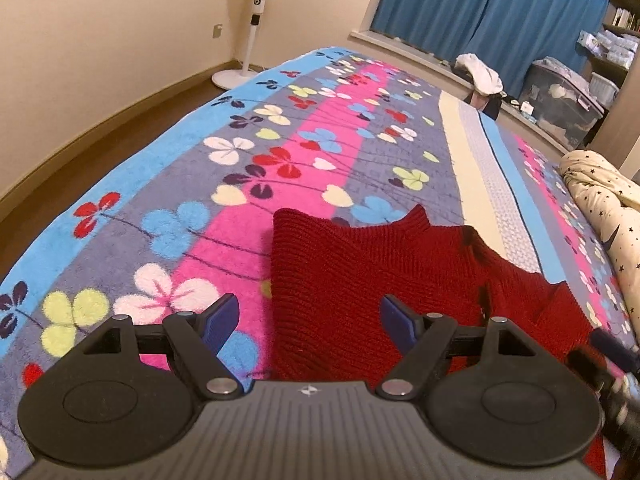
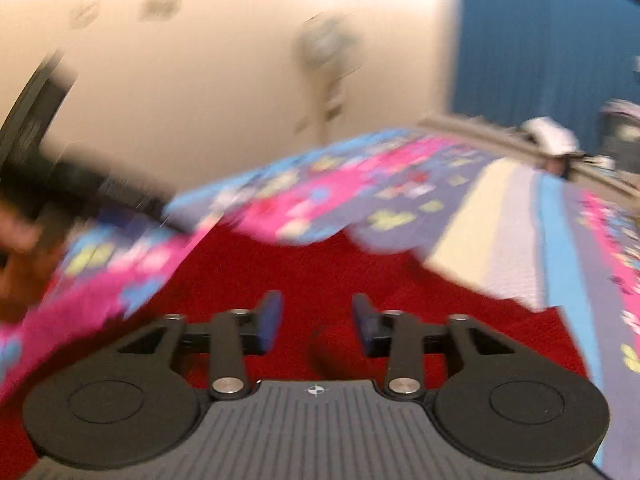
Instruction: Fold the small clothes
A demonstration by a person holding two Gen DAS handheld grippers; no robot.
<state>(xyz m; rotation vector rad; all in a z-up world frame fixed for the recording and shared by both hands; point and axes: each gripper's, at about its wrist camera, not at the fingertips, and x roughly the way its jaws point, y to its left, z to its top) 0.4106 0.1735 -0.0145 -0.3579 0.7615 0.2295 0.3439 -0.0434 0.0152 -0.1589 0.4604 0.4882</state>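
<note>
A red knitted garment lies on the flowered blanket, partly folded, with a straight left edge. My left gripper is open just above the garment's left edge, holding nothing. In the blurred right wrist view, my right gripper is open over the red garment, holding nothing. The left gripper's body shows at that view's far left. The right gripper's tip shows at the left wrist view's right edge.
A cream star-patterned quilt lies bunched at the bed's right side. A white standing fan stands at the far corner. Blue curtains, a storage box and white cloth lie beyond the bed.
</note>
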